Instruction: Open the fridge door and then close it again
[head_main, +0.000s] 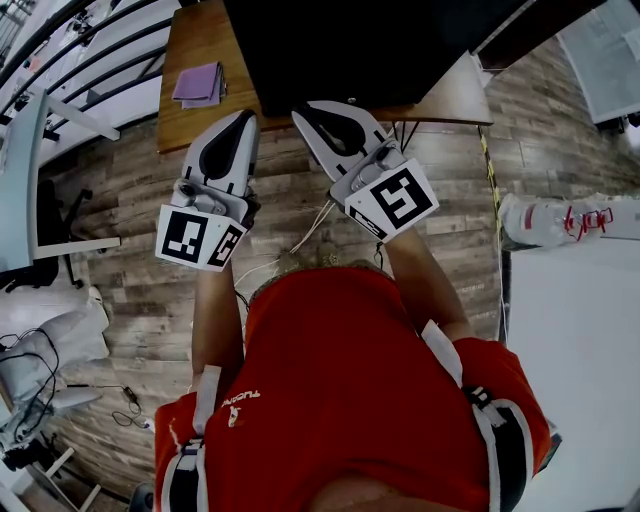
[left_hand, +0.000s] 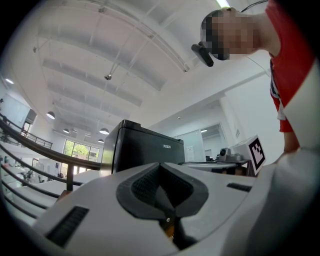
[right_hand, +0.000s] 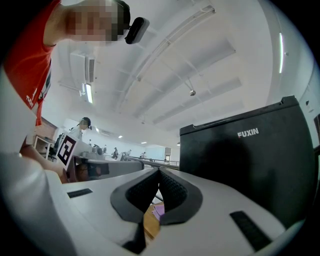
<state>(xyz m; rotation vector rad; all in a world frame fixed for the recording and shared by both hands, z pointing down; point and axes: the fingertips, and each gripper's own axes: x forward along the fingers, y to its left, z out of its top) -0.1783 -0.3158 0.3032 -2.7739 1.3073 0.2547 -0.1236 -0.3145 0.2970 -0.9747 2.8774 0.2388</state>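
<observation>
Black fridge door (right_hand: 250, 170) is sitting shut, fitting either not-yet-opened or closed-again. You are holding the left gripper (left_hand: 161, 167) and right gripper (right_hand: 159, 172) near it, both claws closed, empty.

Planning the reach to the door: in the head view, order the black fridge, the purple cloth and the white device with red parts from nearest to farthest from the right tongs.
1. Black fridge, just ahead of the right tongs.
2. Purple cloth, to the left on the wooden table.
3. White device with red parts, far right.
</observation>
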